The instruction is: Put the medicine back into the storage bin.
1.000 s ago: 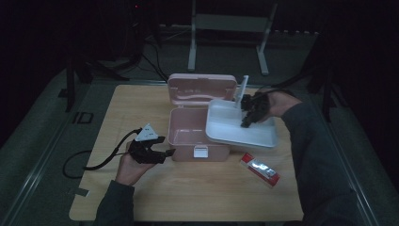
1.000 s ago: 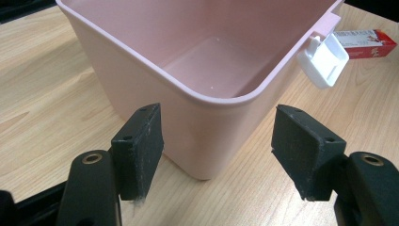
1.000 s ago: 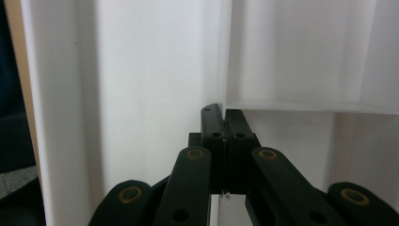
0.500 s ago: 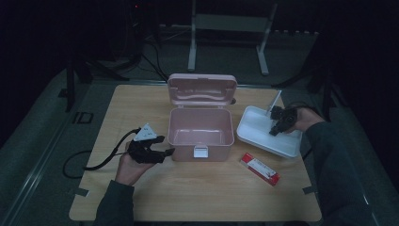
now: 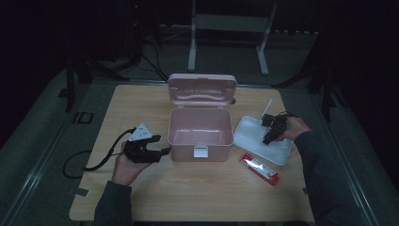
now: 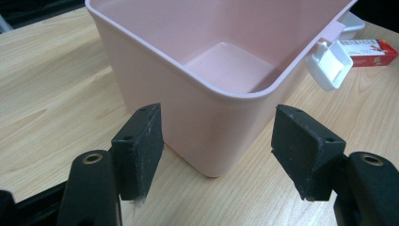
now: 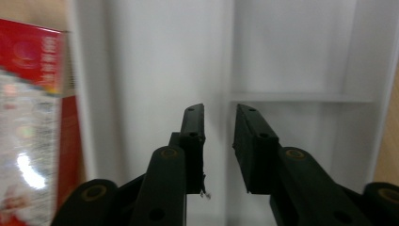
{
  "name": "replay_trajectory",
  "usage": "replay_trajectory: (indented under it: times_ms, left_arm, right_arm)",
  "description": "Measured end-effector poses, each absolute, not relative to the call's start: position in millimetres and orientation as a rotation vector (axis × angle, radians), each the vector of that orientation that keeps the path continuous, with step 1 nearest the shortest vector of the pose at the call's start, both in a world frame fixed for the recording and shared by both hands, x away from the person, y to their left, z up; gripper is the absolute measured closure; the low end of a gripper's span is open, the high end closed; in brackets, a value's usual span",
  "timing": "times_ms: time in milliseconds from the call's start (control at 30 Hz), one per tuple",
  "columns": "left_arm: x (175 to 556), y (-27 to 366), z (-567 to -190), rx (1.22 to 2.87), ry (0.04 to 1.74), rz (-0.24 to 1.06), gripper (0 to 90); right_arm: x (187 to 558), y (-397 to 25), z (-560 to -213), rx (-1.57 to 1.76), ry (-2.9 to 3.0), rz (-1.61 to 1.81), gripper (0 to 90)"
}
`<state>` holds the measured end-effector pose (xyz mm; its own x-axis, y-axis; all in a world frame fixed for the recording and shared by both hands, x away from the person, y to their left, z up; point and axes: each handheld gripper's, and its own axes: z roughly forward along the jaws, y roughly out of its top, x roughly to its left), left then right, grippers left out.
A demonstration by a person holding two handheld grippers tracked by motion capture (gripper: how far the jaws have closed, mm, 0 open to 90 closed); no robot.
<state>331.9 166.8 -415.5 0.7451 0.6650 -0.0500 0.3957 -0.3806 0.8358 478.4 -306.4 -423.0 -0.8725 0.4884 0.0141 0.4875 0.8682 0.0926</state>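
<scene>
The left tool [image 5: 162, 150] lies level in the left hand [image 5: 126, 165], jaws wide apart. The right tool [image 5: 267, 139] tips downward, jaws nearly together with a narrow gap.

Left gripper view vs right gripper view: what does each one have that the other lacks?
Left gripper view: the empty pink box with its white latch, and the left claw open wide at the box's corner.
Right gripper view: the white tray close up with its dividers, and the right claw with jaws nearly together above it; grip unclear.
Both: the red packet, the tray and the wooden table.
</scene>
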Motion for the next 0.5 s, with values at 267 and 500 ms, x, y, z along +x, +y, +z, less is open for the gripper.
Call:
replay_trajectory:
  times_ms: [267, 500]
  left_arm:
    - [331.6, 166.6, -416.3, 2.02, 0.811, 0.371, 34.3]
    - [331.5, 166.7, -416.7, 2.026, 0.81, 0.371, 34.4]
  right_arm:
    - [461.4, -306.4, -411.1, 0.936, 2.904, 0.21, 47.3]
    - [427.1, -287.9, -409.9, 0.889, 2.889, 0.155, 32.1]
